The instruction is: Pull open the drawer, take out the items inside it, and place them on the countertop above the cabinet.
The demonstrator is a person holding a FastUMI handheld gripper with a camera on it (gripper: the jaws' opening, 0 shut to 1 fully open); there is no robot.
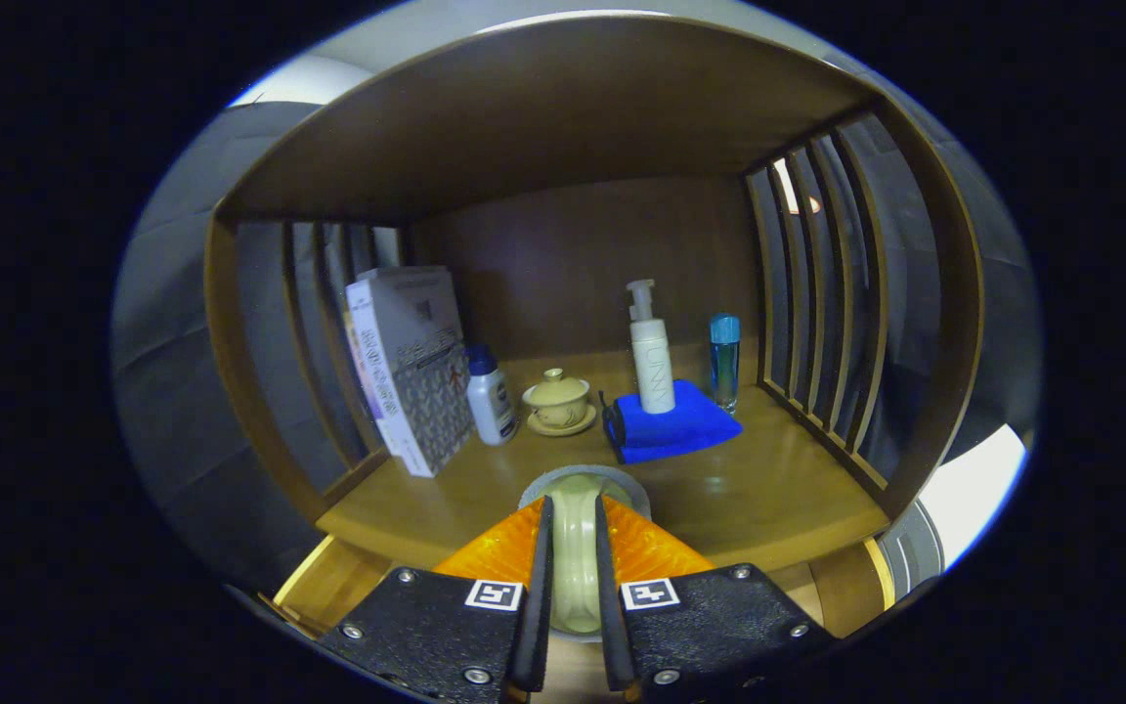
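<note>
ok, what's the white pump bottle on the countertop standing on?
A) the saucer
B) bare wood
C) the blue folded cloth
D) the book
C: the white pump bottle stands upright on the blue folded cloth, while the gripper is shut on a pale round item in front.
</note>
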